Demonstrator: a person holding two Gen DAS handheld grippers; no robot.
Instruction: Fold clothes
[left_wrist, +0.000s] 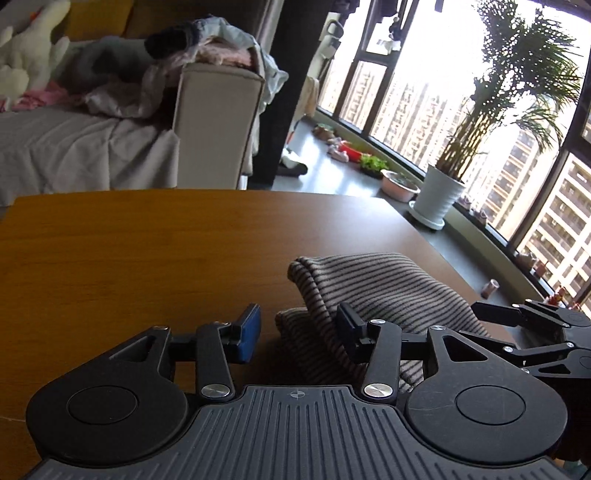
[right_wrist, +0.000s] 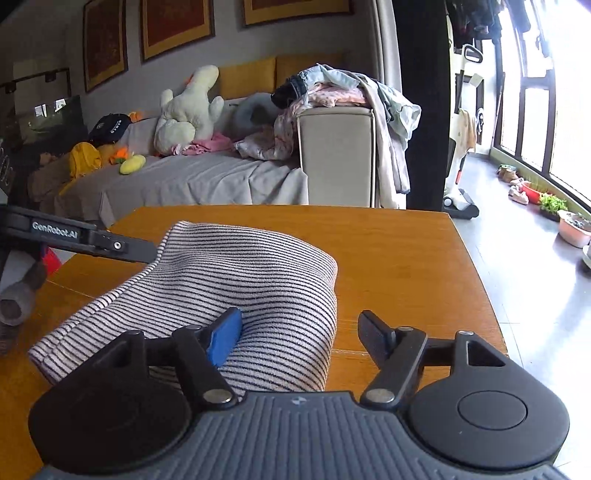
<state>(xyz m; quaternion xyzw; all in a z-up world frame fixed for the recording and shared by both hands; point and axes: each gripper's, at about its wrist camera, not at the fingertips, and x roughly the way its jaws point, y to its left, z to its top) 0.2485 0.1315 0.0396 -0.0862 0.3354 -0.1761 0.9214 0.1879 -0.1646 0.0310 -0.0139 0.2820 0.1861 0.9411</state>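
I am holding my left gripper (left_wrist: 298, 332) low over the wooden table (left_wrist: 147, 258), and its jaws are standing apart with nothing pinched; the edge of the striped garment (left_wrist: 369, 284) is lying in the gap, and its right finger seems to be resting against the cloth, though I cannot tell for sure from this angle. The garment is sitting folded in a soft heap at the lower right of the left wrist view, and in the middle of the right wrist view (right_wrist: 240, 280), on the table's near half. My right gripper (right_wrist: 299, 336) is spread wide, gripping nothing: its blue pad (right_wrist: 225, 336) is lying on top of the striped fabric while the other finger is hanging over bare wood just beside the garment's right edge. My left gripper's arm (right_wrist: 74, 236) is reaching in from the left edge of the right wrist view. Behind the table a sofa (right_wrist: 184, 181) is carrying a heap of clothes (right_wrist: 332, 92) on its armrest
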